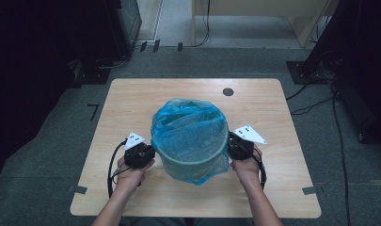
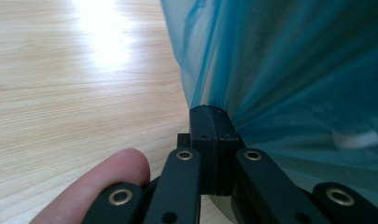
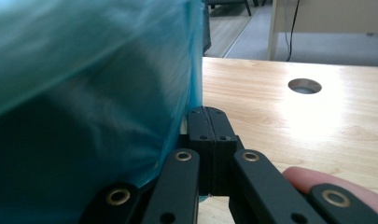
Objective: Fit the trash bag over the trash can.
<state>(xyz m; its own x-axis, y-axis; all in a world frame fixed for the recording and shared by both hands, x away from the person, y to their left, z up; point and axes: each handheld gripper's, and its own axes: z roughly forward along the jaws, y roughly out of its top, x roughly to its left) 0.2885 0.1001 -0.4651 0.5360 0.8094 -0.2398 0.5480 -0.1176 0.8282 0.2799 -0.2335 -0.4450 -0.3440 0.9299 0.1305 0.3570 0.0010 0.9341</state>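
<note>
Between the left fingers [image 2: 210, 116]: a fold of the blue bag [image 2: 289, 74] looks pinched; the pads are seen pressed flat together, with film gathered to their tip.
Right fingers [image 3: 208, 116]: closed pad to pad, tight beside the bag's edge; whether film is caught there cannot be told, since the pleats end just at the tip.
Left gripper [image 1: 140, 153]: held low at the bin's left flank, touching the film.
Right gripper [image 1: 239, 146]: held at the bin's right flank, level with the rim.
Bin [image 1: 190, 162]: a round green bin, stood upright mid-counter, between the two grippers.
Bag: draped over the rim, its mouth ballooned up above the bin, its skirt hung down the outside and bunched at the near side.
Counter [image 1: 131, 101]: pale wood, with a round cable hole [image 1: 228, 92] at the far right.
Step judged: the bag is being fitted over the rim.
How done well: both sides should be drawn down evenly and outward, so the film is stretched past the rim without the bin being tipped; the pull should be kept gentle, as thin film may tear at the pads; the right grip should be checked before pulling.
</note>
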